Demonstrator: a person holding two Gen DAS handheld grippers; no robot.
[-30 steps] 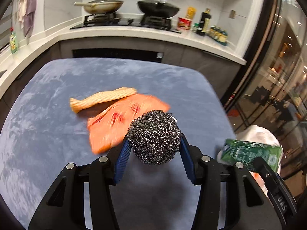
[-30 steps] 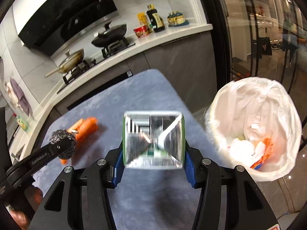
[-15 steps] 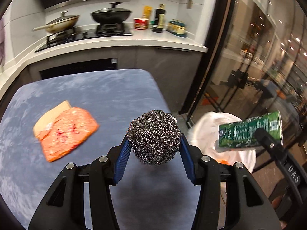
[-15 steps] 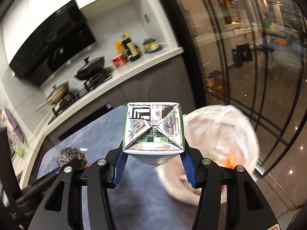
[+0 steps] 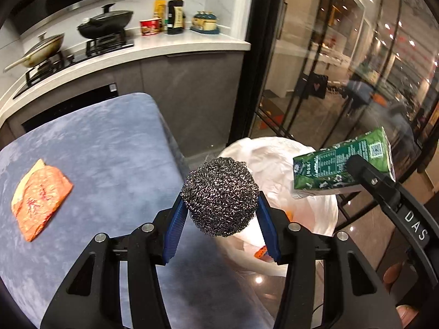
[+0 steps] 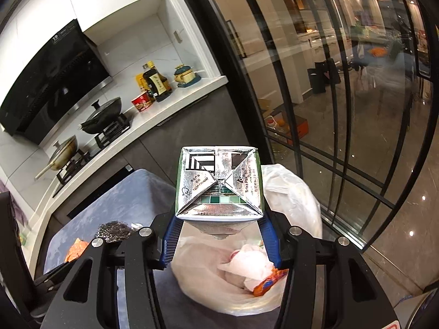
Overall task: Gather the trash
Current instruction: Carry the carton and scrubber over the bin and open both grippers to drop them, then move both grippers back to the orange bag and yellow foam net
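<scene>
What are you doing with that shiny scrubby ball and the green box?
A person is tidying up trash with a gripper in each hand. The left gripper holds a steel wool ball between its fingers, and the right gripper holds a green drink carton above the white-lined trash bin. An orange wrapper lies on the blue table.

From the left wrist we look steeply down along its fingers, close over the blue-grey velvety worktop (image 5: 104, 148) edge. From the right wrist we face down into the white plastic-lined bin (image 6: 296, 200), very near. Both views share that bin (image 5: 271, 153), the worktop (image 6: 115, 200) and the white kitchen counter (image 5: 164, 46) beyond.
</scene>
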